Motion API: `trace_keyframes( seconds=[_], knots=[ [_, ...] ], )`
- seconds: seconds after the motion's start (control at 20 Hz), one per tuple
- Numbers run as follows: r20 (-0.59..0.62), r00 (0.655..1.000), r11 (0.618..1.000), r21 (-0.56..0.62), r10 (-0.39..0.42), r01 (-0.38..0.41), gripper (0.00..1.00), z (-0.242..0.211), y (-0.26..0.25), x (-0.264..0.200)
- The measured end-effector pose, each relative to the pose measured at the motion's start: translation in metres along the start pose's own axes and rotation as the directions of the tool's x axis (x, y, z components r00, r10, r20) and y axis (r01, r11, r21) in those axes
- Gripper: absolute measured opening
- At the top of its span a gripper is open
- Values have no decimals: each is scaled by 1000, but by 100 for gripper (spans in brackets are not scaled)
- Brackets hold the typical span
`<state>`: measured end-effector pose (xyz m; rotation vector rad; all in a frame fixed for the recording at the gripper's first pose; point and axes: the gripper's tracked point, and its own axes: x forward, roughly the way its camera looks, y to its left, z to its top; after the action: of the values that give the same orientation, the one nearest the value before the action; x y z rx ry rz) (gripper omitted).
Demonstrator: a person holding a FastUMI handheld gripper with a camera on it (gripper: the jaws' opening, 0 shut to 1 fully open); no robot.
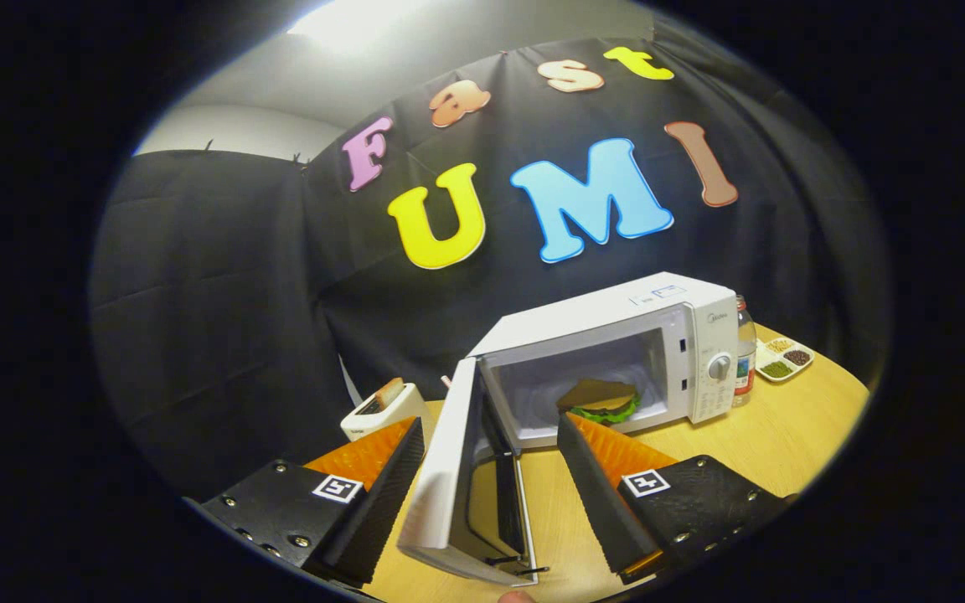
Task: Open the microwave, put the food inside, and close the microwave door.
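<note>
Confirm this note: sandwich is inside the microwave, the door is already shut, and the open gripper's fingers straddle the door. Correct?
One error: the microwave door is swung wide open, not shut. The gripper view shows the sandwich inside the microwave, and the gripper is open, its fingers either side of the open door's edge without pressing it.

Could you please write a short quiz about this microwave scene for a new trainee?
1. True or false: the sandwich already lies inside the microwave.
2. The door stands: A) shut, B) open, between the fingers of the claw, C) removed.
3. Fill in: beyond the left finger stands a white ____ with bread in it.

Key: 1 true. 2 B; the fingers stand apart on either side of the door, and contact cannot be told. 3 toaster.
</note>
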<state>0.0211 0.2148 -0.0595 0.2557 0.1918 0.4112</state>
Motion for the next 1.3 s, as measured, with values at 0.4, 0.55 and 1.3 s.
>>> trace_keyframes(
  seconds=[0.4, 0.55, 1.3],
  knots=[
    [-27, 977, 969, -129, 210, -212, 97, -29, 103, -20],
    [-84, 962, 950, -153, 262, -272, 97, -58, 129, -28],
    [-319, 936, 965, -159, 150, -208, 4, -155, 81, -18]
  ],
)
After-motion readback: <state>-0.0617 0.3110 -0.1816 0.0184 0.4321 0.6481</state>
